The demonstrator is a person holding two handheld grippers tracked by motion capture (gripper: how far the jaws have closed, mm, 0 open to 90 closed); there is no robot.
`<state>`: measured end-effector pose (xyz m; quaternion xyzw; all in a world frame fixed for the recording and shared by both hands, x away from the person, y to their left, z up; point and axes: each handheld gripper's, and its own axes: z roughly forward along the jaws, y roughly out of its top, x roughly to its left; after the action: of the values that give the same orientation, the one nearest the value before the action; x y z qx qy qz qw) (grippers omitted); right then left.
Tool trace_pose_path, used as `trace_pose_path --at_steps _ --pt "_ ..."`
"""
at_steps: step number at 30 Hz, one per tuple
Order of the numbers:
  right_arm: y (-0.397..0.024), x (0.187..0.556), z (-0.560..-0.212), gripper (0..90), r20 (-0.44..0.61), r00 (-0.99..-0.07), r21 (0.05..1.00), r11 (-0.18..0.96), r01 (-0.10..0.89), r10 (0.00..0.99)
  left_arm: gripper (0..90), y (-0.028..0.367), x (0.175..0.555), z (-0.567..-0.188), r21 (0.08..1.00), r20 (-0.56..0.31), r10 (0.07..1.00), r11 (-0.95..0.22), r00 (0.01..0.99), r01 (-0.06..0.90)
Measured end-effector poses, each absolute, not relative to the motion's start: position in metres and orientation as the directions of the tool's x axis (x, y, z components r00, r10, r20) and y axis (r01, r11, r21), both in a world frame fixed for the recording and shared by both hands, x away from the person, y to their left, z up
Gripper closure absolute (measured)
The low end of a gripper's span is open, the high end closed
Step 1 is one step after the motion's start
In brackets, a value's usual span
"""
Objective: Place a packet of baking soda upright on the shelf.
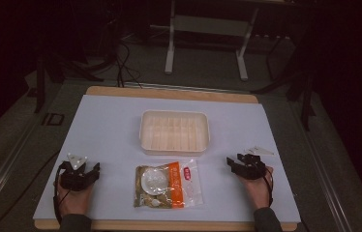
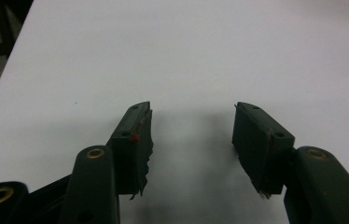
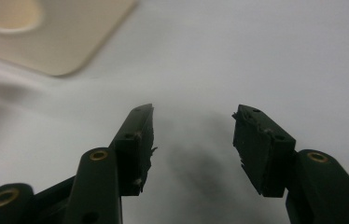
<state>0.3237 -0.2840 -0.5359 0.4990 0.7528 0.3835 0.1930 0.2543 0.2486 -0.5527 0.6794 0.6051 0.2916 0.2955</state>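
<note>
A sealed food packet (image 1: 168, 184) is seen lying flat between the left gripper (image 1: 90, 170) and the right gripper (image 1: 234, 161), both jaws spread and empty; the cream tray (image 1: 174, 148) stands just beyond. An edge grasp is judged safest.
</note>
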Motion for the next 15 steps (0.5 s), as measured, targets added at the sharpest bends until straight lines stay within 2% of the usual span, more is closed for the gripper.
trace_pose_path --at_steps 6,15 --pt "-0.277 0.319 -0.532 41.7 0.150 -0.486 0.760 0.215 0.614 0.861 55.3 0.250 0.251 -0.552 0.774 0.008 0.985 -0.114 0.171 0.623" --pt "-0.256 0.314 -0.529 35.8 0.169 -0.578 0.760 0.268 0.592 0.798 58.3 0.254 0.252 -0.552 0.778 -0.034 0.983 -0.089 0.183 0.622"
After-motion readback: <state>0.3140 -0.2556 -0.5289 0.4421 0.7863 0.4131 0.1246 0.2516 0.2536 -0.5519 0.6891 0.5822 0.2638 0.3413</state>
